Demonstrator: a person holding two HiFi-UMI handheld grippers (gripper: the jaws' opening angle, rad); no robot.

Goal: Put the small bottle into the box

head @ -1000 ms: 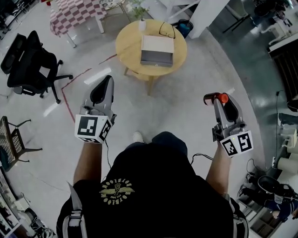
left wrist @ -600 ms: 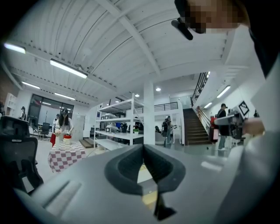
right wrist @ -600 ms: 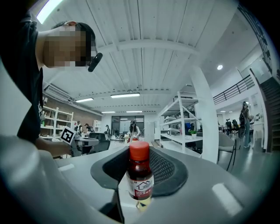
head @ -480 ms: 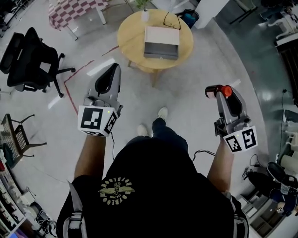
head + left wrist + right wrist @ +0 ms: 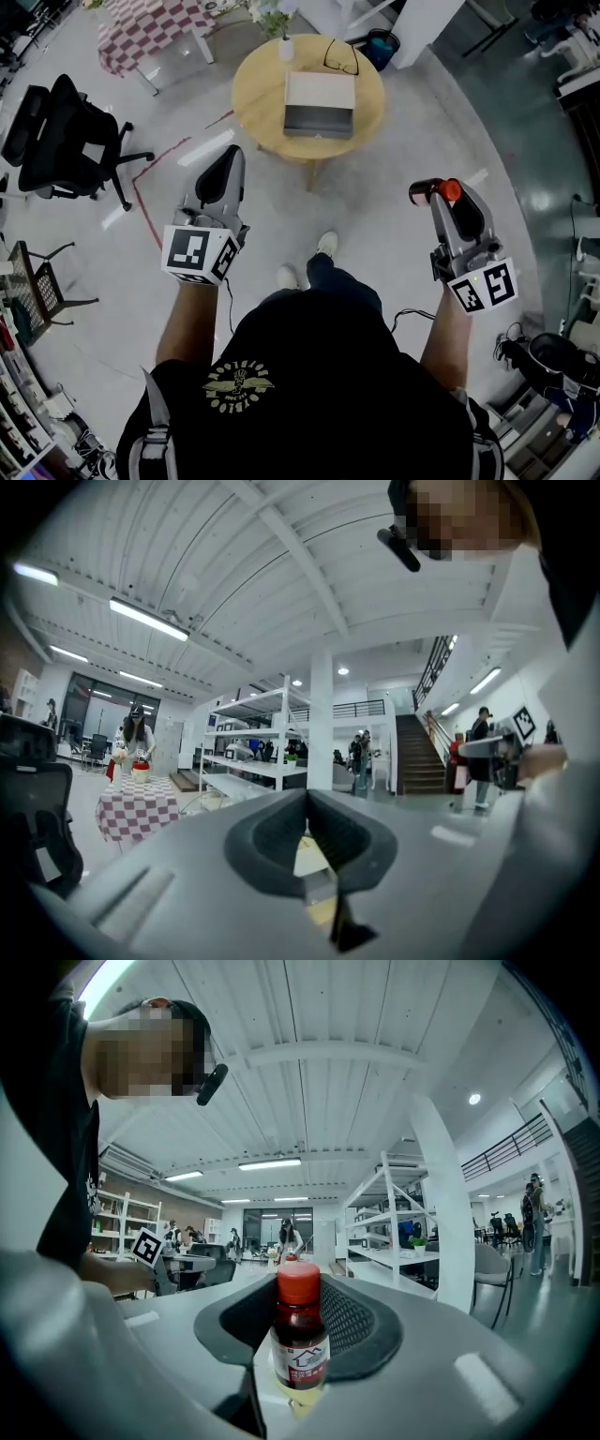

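A small dark bottle (image 5: 300, 1340) with a red cap (image 5: 451, 190) stands upright between the pads of my right gripper (image 5: 433, 194), which is shut on it and held in the air at the right. My left gripper (image 5: 226, 161) is shut with nothing in it, its tips (image 5: 307, 794) meeting. The box (image 5: 320, 103), white on top with a grey front, sits on a round wooden table (image 5: 258, 94) well ahead of both grippers, across bare floor.
Eyeglasses (image 5: 339, 58) and a small vase with a plant (image 5: 286, 47) share the table. A black office chair (image 5: 56, 141) stands at the left, a checkered table (image 5: 150, 28) behind it, a blue bin (image 5: 380, 47) beyond the round table. People move about in the background.
The person's feet have stepped and the round table has shifted slightly in view. Both grippers stay at about the same height, the bottle still in the right one.
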